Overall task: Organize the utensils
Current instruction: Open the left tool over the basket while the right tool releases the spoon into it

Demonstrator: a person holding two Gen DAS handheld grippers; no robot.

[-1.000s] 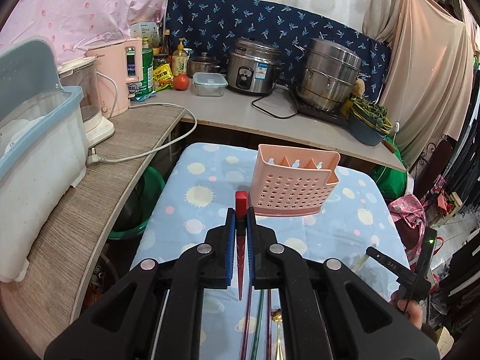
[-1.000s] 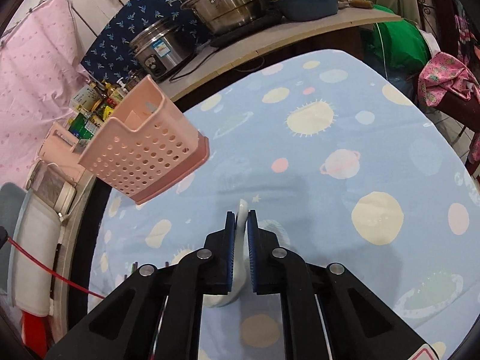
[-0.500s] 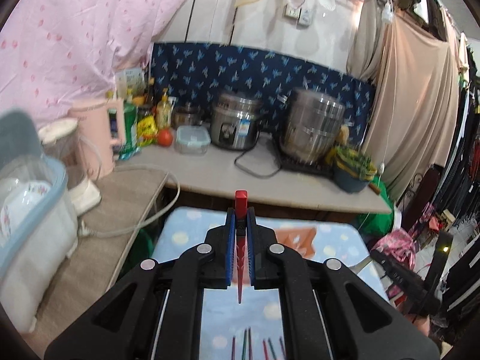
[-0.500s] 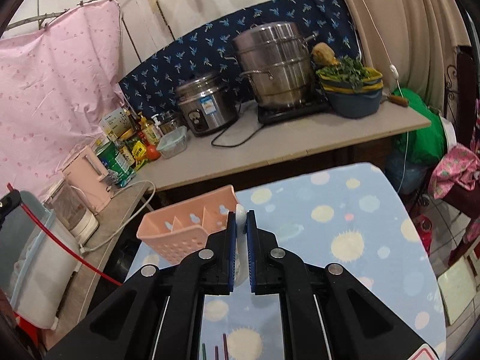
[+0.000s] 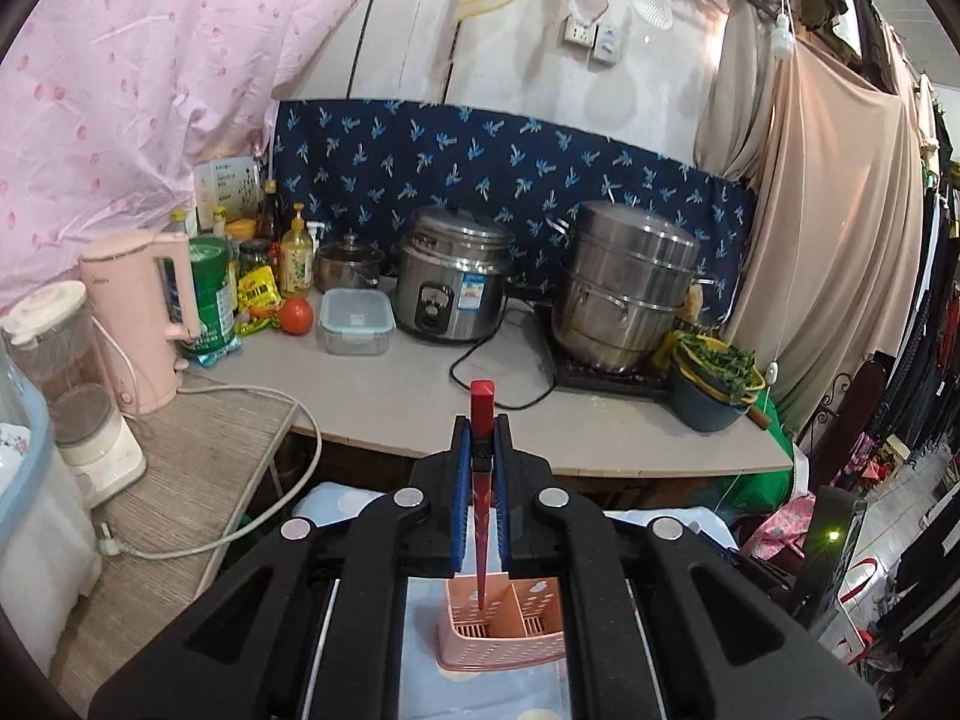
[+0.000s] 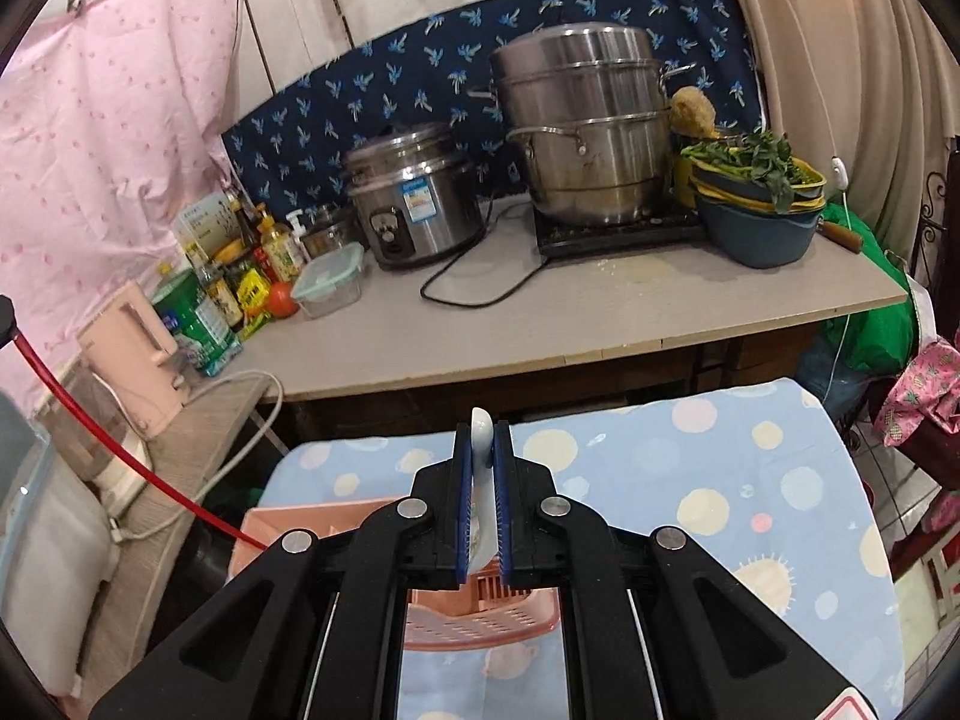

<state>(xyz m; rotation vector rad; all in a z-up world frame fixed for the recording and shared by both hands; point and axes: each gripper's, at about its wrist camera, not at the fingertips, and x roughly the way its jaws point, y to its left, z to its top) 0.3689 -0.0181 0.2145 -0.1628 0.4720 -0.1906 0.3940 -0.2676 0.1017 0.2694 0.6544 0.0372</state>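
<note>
In my left view, my left gripper (image 5: 481, 480) is squeezed tight on a red chopstick (image 5: 482, 468). Its fat end sticks up past the blue pads (image 5: 461, 498), and its thin tip points down over the pink basket (image 5: 501, 630). I cannot tell if the tip touches the basket. The basket stands on the blue cloth (image 5: 420, 648) with dots, right under my gripper, and I can see the walls that split it into boxes. Behind is a grey counter (image 5: 420, 396) with a rice cooker (image 5: 453, 288), a big steel pot (image 5: 624, 288), a clear box (image 5: 356, 322), a tomato (image 5: 296, 316) and a pink kettle (image 5: 144, 324). In my right view, my right gripper (image 6: 482, 492) is squeezed tight on a white spoon (image 6: 481, 450). The spoon's handle end pokes up between the pads, and the rest runs down behind them. The basket (image 6: 336, 519) is low in this view, just under and behind the gripper, on the cloth (image 6: 720, 480). The chopstick (image 6: 108, 444) comes in from the left as a long red line, and its tip meets the basket's left edge. The pot (image 6: 582, 138) and the cooker (image 6: 414, 198) are on the counter (image 6: 540, 324) behind.
</note>
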